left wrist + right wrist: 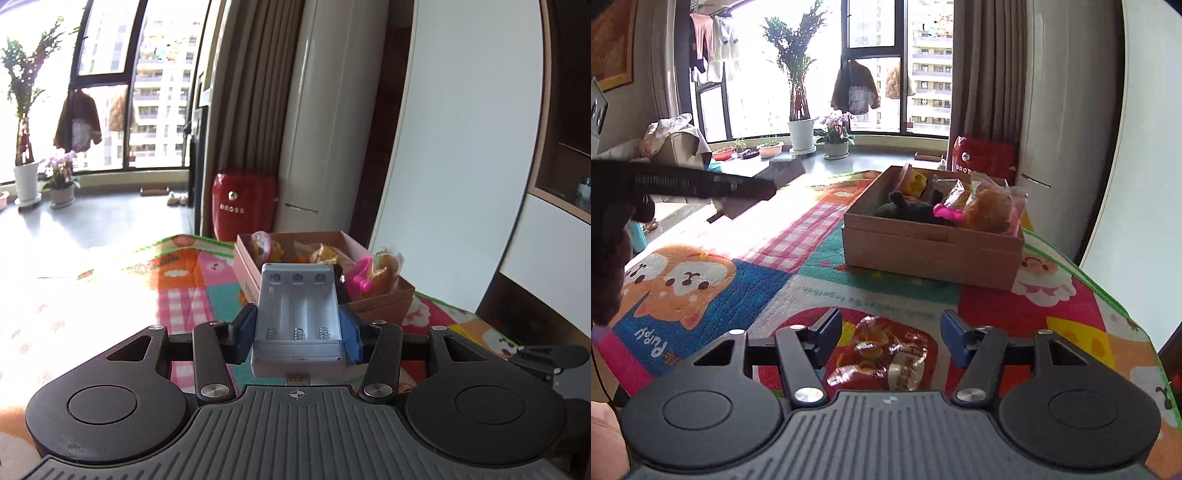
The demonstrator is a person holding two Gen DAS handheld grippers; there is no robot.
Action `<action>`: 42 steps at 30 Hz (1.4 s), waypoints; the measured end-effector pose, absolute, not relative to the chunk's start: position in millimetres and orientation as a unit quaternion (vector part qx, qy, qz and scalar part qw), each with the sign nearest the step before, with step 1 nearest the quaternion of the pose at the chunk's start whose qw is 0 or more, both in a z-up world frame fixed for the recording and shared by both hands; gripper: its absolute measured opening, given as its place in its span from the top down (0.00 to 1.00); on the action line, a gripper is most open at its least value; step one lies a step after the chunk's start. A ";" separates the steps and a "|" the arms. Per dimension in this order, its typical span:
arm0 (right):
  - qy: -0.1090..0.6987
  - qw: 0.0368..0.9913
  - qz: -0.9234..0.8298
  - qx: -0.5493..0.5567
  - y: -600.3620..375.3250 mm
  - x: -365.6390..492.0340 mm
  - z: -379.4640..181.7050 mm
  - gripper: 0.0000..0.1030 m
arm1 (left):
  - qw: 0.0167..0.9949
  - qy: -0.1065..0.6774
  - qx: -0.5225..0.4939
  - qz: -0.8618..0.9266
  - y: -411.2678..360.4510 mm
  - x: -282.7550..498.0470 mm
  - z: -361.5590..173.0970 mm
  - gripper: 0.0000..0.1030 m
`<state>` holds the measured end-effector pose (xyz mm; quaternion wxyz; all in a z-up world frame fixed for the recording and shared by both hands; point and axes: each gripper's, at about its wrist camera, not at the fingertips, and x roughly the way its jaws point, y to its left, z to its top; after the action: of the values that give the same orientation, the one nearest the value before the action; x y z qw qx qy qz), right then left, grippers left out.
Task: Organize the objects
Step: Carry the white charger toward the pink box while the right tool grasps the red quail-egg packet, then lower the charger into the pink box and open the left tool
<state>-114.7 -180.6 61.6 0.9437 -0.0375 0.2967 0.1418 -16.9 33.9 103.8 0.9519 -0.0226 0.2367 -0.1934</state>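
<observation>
My left gripper (pixel 298 332) is shut on a white battery charger (pixel 298 317) with three empty slots, held above the mat just short of the cardboard box (pixel 255 271). The box (pixel 931 251) holds wrapped snacks, a pink toy (pixel 947 212) and a black plush (pixel 912 210). My right gripper (pixel 888 338) is open, its blue pads either side of a clear-wrapped snack packet (pixel 882 354) lying on the colourful play mat (pixel 775 266). The other gripper's black body (pixel 687 186) shows at the left of the right wrist view.
A red appliance (pixel 243 203) and a white cabinet (pixel 325 129) stand behind the box. Potted plants (pixel 801 110) line the window. The mat's right edge (pixel 1108 295) runs close to a white wall panel.
</observation>
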 end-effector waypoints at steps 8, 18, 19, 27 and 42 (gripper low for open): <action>0.320 0.934 0.158 -0.023 -186.7 -112.5 29.9 0.01 | 0.939 0.283 -0.008 -0.198 21.4 -26.6 78.1 0.49; 0.381 0.913 0.137 -0.054 -146.3 -74.9 13.7 0.27 | 0.938 0.294 0.031 -0.182 22.5 -37.3 64.5 0.49; 0.380 0.912 0.142 -0.053 -146.1 -78.3 16.6 0.27 | 0.937 0.296 0.029 -0.183 23.0 -38.0 63.0 0.49; 0.344 0.927 0.136 -0.053 -161.4 -106.2 45.9 0.27 | 0.934 0.300 0.005 -0.195 23.2 -24.0 66.4 0.49; 0.303 0.946 0.110 -0.038 -183.6 -98.0 84.2 0.27 | 0.930 0.266 -0.164 -0.192 18.1 125.0 72.7 0.52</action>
<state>-98.0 -183.6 84.2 0.9460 -0.0375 0.3025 0.1100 125.0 18.1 72.7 0.9303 -0.1639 0.2664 -0.1915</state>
